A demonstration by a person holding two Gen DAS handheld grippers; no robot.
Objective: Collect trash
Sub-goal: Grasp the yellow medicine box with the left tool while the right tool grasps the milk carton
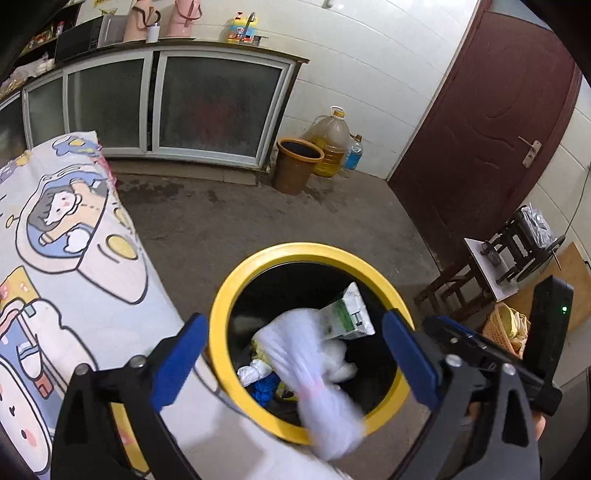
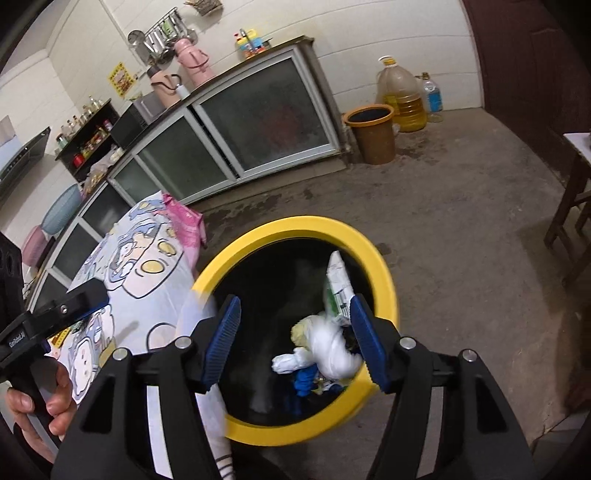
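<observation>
Kitchen floor, yellow-rimmed bin [image 1: 221, 306] (trash inside)

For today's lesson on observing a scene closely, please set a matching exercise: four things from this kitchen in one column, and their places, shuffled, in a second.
Things:
1. milk carton
2. brown bucket
3. pink thermos
4. cartoon-print cloth

Places:
A. on the countertop above the glass-door cabinets
B. on the floor beside the big oil jug
C. leaning inside the yellow-rimmed trash bin
D. draped over the surface next to the yellow-rimmed bin

Pairs: 1-C, 2-B, 3-A, 4-D
</observation>
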